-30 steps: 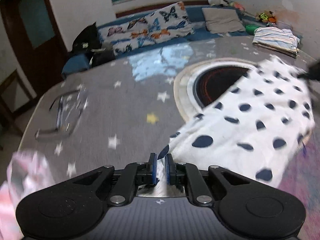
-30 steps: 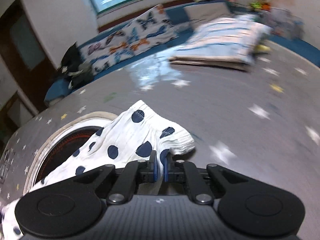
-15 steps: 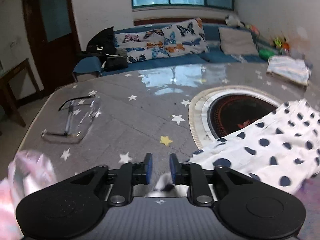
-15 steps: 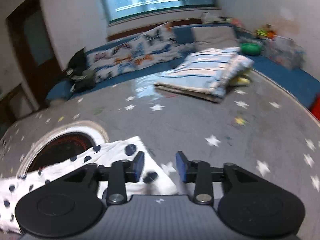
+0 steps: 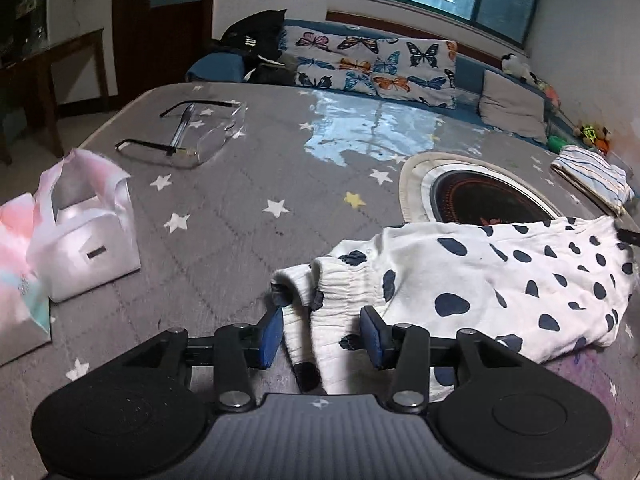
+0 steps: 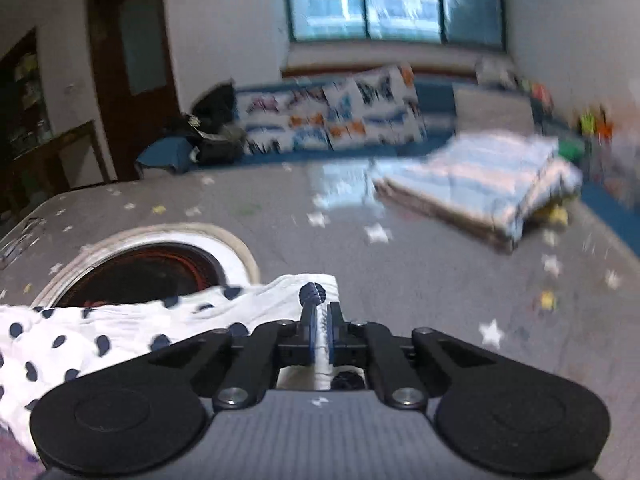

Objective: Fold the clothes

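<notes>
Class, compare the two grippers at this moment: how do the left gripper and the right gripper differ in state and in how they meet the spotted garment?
1. The left gripper is open with a wide gap; the right gripper is shut.
2. The spotted garment lies loose between the left gripper's fingers, its cuffs unclamped; the right gripper pinches a fold of it.

Shared: both have blue pads on black fingers and work the same garment on the grey star-print table.

Bare grey mat fills the frame's centre, hemmed by a white bag lower left, glasses (upper left) and folded stack far right.
</notes>
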